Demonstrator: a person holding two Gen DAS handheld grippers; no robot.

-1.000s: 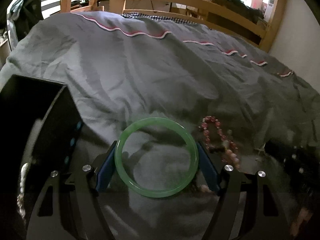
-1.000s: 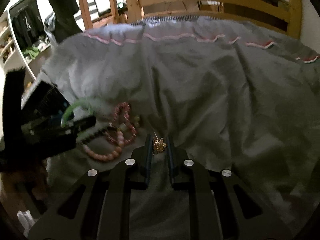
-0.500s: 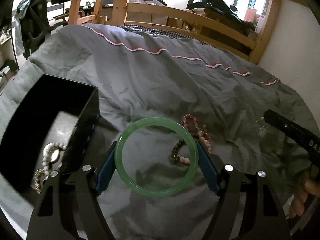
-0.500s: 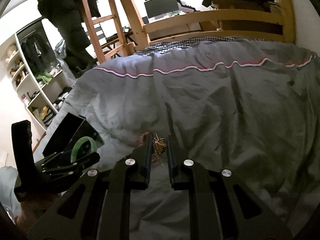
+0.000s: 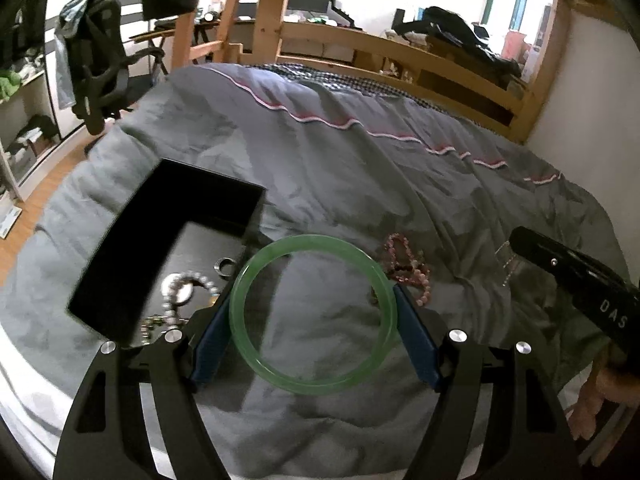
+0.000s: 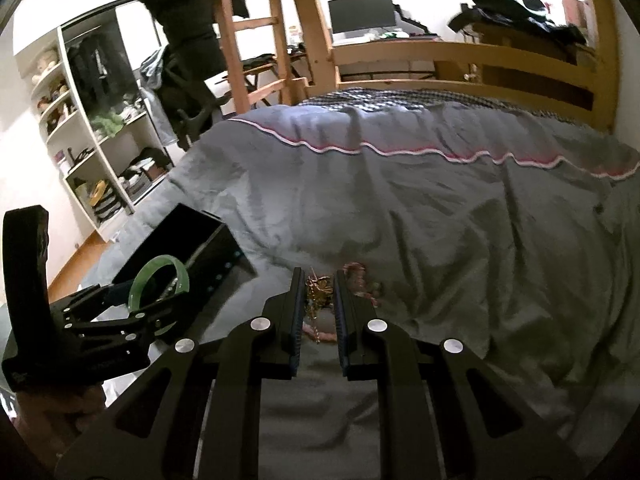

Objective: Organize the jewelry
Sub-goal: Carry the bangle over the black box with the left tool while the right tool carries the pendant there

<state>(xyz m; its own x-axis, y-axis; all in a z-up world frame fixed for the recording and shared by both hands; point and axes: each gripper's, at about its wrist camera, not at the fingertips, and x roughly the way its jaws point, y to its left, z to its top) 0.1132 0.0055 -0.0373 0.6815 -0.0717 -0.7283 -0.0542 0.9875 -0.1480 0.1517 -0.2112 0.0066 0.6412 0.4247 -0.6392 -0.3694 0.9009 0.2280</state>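
A green bangle [image 5: 314,314] sits clamped across its width between the blue pads [image 5: 416,340] of the left gripper [image 5: 314,320], held roughly level in the air above the grey duvet [image 5: 360,168]. In the right wrist view the same bangle [image 6: 160,280] appears at the left, raised just beside the near right corner of the box. That black box [image 5: 120,280] lies on the duvet to the left of the bangle, its lid [image 5: 188,192] standing open at the far side. Inside lie a white bead bracelet [image 5: 184,284], a small metal ring [image 5: 224,266] and some other small pieces too dim to name.

The right gripper [image 6: 316,292] has its jaws drawn close on a gold chain piece [image 6: 318,290], which hangs between the fingers above the bedding. Its black body [image 5: 580,276] shows at the right edge of the left wrist view.

On the duvet to the right of the bangle rests a heap of pink bead bracelets [image 5: 408,268], seen past the right gripper's tips as well [image 6: 358,276]. Farther right a thin chain [image 5: 506,260] lies on the cloth.

At the far side stands the wooden bed frame [image 6: 460,56], with a monitor [image 6: 362,10] behind it and white shelves [image 6: 80,128] at the left.
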